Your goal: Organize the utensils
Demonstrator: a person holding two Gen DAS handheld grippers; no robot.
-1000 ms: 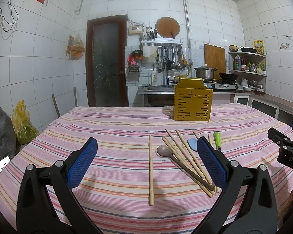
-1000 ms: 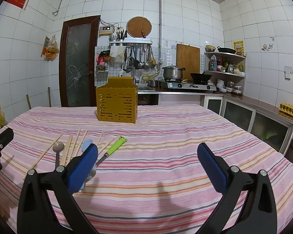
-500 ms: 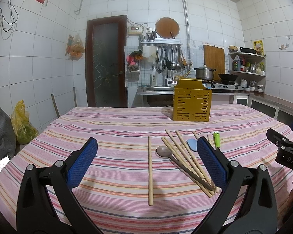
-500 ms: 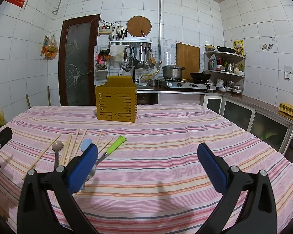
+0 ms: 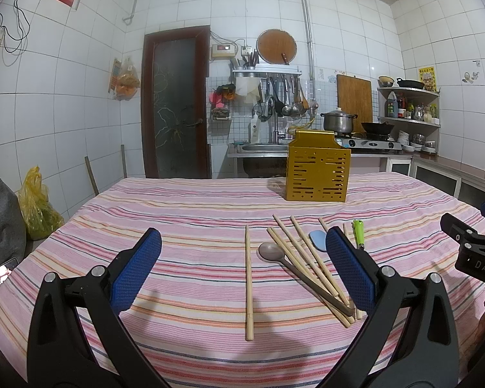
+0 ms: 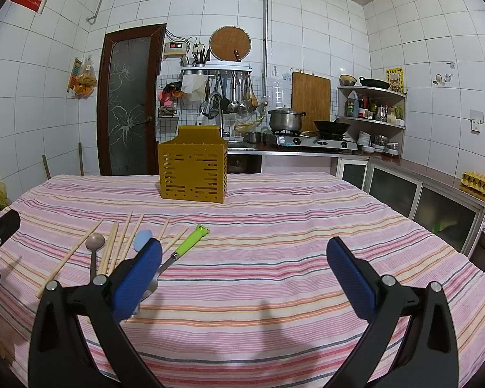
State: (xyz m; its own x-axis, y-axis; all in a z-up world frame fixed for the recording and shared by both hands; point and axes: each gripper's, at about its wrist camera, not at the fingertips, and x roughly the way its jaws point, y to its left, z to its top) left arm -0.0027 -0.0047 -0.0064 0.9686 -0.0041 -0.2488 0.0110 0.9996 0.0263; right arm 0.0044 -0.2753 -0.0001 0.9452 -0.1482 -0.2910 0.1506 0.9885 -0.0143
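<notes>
Both grippers, left point(image 5: 242, 255) and right point(image 6: 244, 258), are held spread wide above the striped cloth point(image 6: 291, 226), where pale chopsticks point(image 5: 248, 278), a brown spoon point(image 5: 271, 252) and a green-handled knife point(image 6: 190, 244) are scattered before the yellow slotted holder point(image 5: 318, 174).

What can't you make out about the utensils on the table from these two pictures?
- Yellow holder: its inside is hidden by its own walls in both views.
- Blue spoon: handle covered by the left gripper fingers; the right wrist view hides it too.
- Green-handled tool: its blade runs behind the right gripper fingers.
</notes>
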